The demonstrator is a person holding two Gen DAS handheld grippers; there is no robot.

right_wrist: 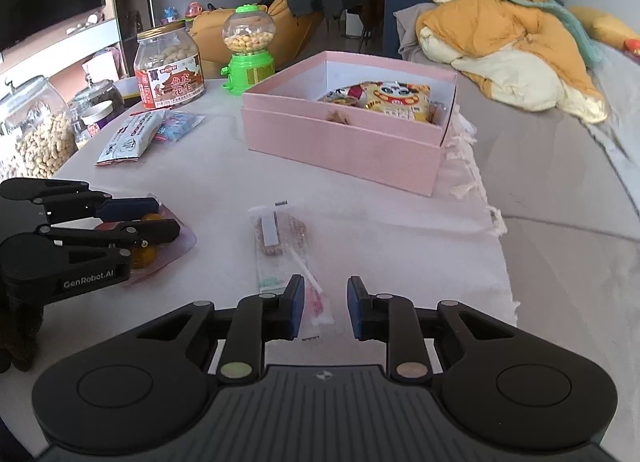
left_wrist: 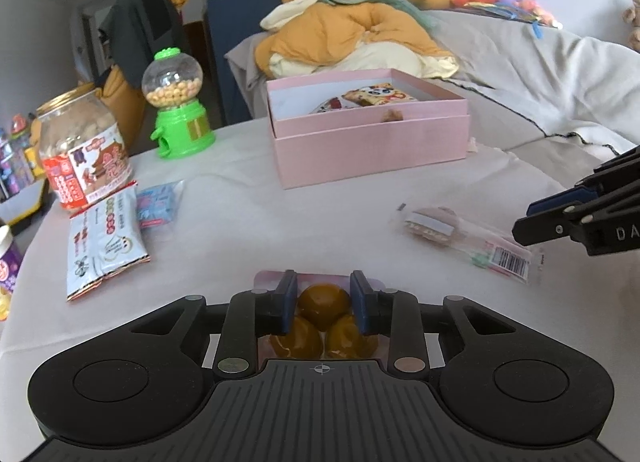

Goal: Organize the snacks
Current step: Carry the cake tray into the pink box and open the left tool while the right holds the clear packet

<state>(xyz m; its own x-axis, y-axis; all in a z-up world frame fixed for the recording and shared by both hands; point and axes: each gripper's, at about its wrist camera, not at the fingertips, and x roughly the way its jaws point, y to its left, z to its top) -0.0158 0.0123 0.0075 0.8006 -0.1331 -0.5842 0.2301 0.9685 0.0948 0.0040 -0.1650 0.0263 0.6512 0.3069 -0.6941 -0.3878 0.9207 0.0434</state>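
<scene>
My left gripper [left_wrist: 324, 302] is shut on a pink-backed packet of round brown snacks [left_wrist: 296, 336], one ball sitting between the blue pads; the packet rests low on the white tablecloth. The right wrist view shows the same left gripper [right_wrist: 168, 217] over that packet [right_wrist: 186, 242]. A clear packet with a brown biscuit bar [right_wrist: 280, 238] lies mid-table. Its near end sits between the fingers of my right gripper [right_wrist: 325, 308], beside the left pad, and a gap remains. The right gripper [left_wrist: 526, 217] hovers at the barcode end of the clear packet [left_wrist: 464, 238]. An open pink box [right_wrist: 340, 149] holding several snack packs stands beyond.
A peanut jar [left_wrist: 80, 145], a green candy dispenser [left_wrist: 178, 109], white sachets [left_wrist: 104, 238] and a blue packet [left_wrist: 158, 205] lie at the left. Glass jars [right_wrist: 32, 141] stand off the table's left side. A grey sofa with an orange quilt [right_wrist: 508, 33] borders the table's right edge.
</scene>
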